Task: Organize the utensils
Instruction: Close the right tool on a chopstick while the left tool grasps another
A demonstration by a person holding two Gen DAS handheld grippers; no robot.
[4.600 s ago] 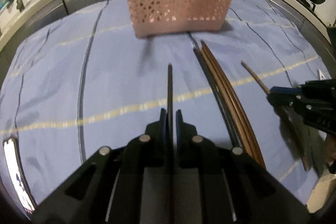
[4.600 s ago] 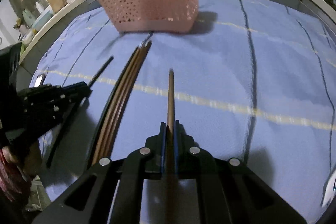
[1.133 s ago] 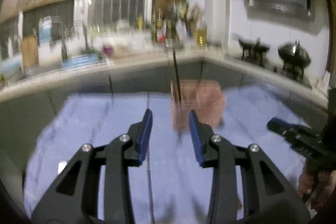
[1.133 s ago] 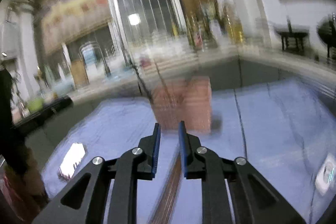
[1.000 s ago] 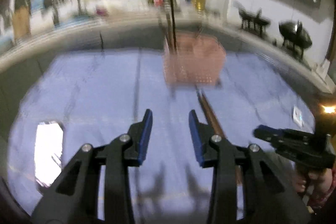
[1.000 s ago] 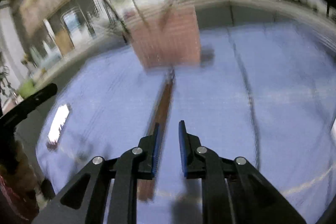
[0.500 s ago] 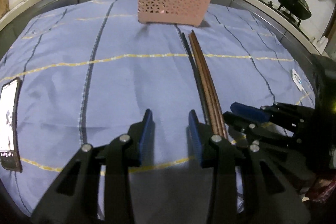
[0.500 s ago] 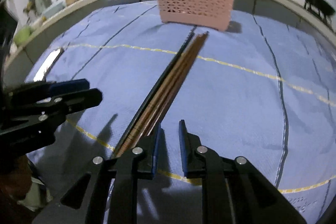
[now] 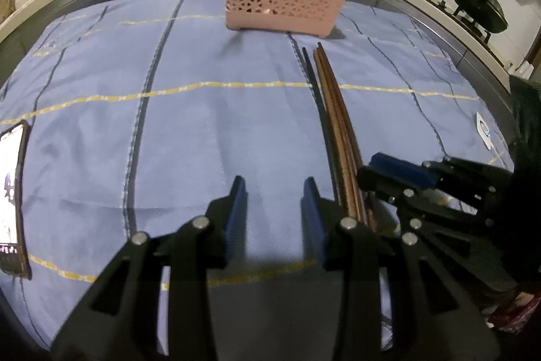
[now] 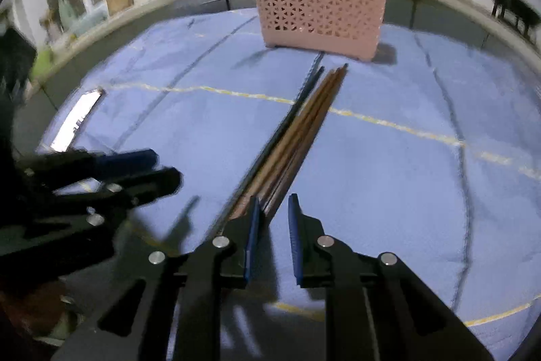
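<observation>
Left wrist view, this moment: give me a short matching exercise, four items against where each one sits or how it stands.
Items:
1. pink basket
2. loose chopsticks
3. phone
4. left gripper

States:
A. lying flat in a bundle on the blue cloth
B. at the cloth's left edge, screen lit
C. standing at the far end, chopsticks sticking out of it
D. jaws apart, nothing between them

Pairs: 1-C, 2-A, 3-B, 4-D
</observation>
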